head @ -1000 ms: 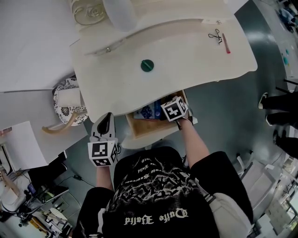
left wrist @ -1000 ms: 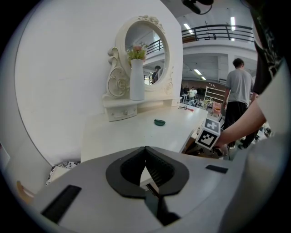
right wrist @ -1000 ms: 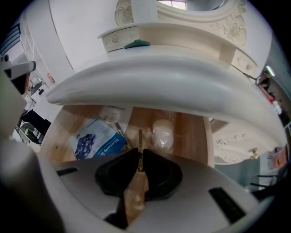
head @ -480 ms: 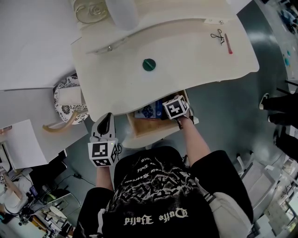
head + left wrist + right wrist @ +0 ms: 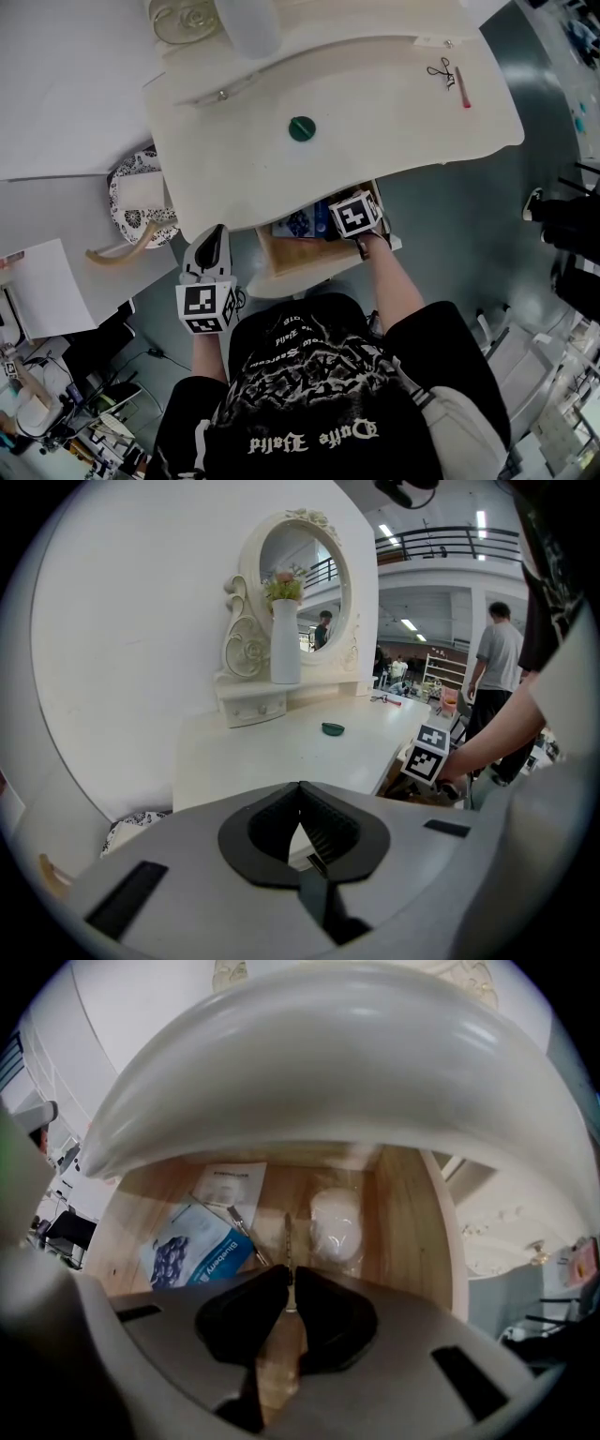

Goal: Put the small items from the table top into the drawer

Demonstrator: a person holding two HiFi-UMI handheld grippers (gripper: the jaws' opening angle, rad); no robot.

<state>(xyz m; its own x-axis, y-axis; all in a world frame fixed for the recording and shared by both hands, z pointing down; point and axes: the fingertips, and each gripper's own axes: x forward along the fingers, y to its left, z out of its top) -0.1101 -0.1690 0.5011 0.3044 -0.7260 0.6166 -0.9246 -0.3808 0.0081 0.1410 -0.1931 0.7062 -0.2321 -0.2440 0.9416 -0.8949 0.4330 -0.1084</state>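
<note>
Inside the drawer point(image 5: 291, 254), a thin stick point(image 5: 287, 1234) is pinched by the right gripper's point(image 5: 289, 1277) nearly closed fingers; the left gripper's point(image 5: 300, 794) fingers are shut and empty. If released too high, the stick could be bounced out over the front edge.

The surface point(image 5: 309, 1063) edge overhangs the drawer point(image 5: 412, 1232), leaving a low gap; a packet point(image 5: 202, 1251) covers its left floor, a pouch point(image 5: 336, 1222) the right.
</note>
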